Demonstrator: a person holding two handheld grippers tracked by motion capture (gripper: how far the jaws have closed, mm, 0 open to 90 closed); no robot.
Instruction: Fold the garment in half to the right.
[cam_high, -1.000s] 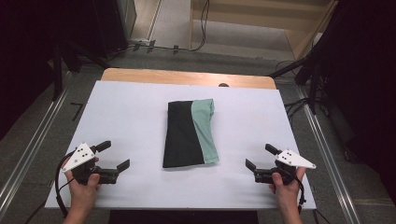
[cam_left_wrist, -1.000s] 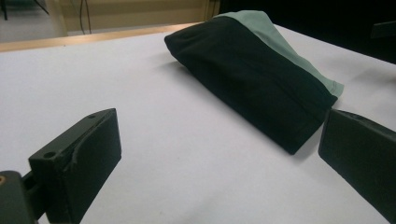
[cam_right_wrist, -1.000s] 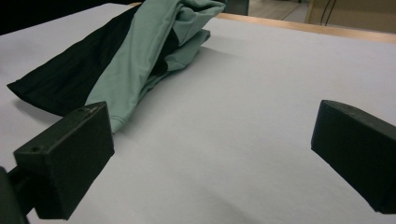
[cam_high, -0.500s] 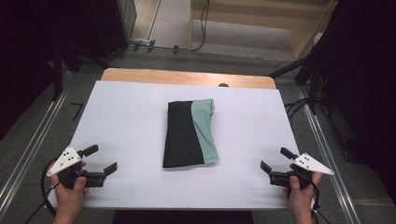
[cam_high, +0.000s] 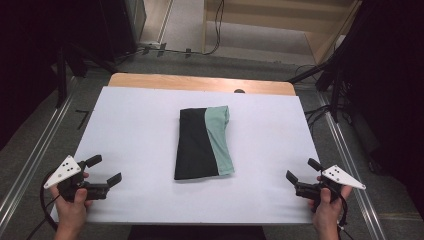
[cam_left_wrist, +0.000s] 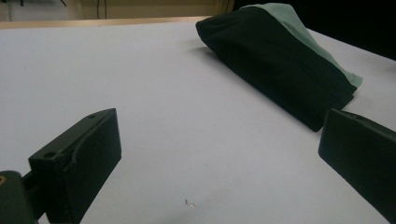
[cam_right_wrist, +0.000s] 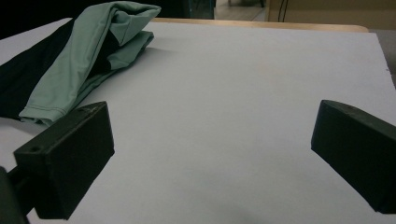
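The left claw sits low at the bench's 7 o'clock corner, held in a hand coming in from the near edge, jaws spread wide on nothing. The right claw mirrors it at 5 o'clock, equally wide and empty. The folded black and green cloth lies at the bench's centre, well apart from both, with bare white surface all around it.

White table, wooden far edge, dark surroundings.
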